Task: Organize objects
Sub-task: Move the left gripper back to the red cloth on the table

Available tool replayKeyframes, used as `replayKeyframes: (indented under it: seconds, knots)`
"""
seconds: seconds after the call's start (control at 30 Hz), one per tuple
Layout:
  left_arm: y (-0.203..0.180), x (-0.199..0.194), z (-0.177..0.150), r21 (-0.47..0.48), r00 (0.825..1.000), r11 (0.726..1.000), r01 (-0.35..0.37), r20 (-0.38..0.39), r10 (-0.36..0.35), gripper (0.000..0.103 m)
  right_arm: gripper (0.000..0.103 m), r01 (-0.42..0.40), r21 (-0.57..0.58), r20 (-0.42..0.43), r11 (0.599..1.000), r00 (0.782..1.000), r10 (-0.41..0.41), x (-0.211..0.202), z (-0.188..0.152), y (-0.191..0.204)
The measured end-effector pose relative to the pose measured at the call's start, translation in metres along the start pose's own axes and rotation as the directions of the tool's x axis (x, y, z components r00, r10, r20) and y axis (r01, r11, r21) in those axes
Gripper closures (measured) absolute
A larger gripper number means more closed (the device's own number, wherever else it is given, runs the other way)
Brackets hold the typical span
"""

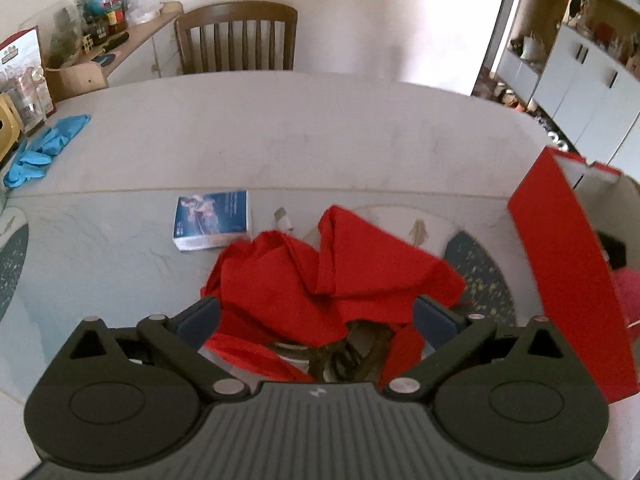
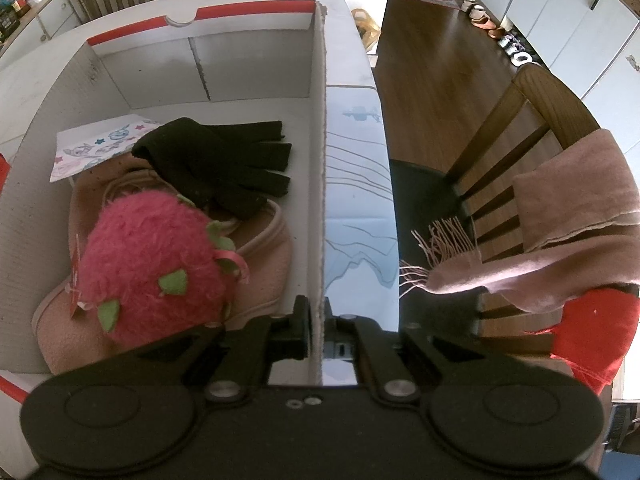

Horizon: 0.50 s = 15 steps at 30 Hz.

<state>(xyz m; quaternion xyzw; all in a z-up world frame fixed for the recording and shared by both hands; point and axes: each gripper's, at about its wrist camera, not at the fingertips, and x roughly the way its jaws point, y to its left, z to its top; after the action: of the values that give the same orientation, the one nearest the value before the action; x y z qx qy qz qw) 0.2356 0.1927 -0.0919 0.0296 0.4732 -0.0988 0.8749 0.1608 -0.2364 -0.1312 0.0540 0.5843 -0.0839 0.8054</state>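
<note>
Left tongs, gaping wide and empty, are hovering over the crumpled red cloth lying near on the surface—light, limp, best pinched at a raised fold—while right tongs are clamping the box wall.

My left gripper hangs over the table with its jaws spread wide, a crumpled red cloth lying between them, untouched by either pad. At eleven o'clock from the cloth sits a small blue book. At three o'clock stands a red box flap. Far off at ten o'clock lie blue gloves, and a wooden chair waits at twelve.
</note>
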Motion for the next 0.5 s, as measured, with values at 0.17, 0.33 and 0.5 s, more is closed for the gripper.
replayKeyframes:
  seconds: [0.17, 0.33, 0.5]
  knots:
    - [0.018, 0.02, -0.006, -0.05, 0.998, 0.997, -0.057, -0.039, 0.055, 0.0, 0.1, -0.001, -0.001, -0.001, 1.0, 1.0, 0.001, 0.0, 0.0, 0.0]
    - [0.034, 0.039, -0.003, -0.088, 0.995, 0.994, -0.07, -0.082, 0.062, 0.0, 0.1, 0.0, -0.003, -0.002, 1.0, 1.0, 0.0, 0.001, 0.0, 0.0]
    - [0.041, 0.059, 0.0, -0.101, 0.988, 0.989, -0.105, -0.127, 0.092, 0.0, 0.1, 0.0, -0.002, -0.001, 1.0, 1.0, 0.0, 0.001, 0.0, 0.0]
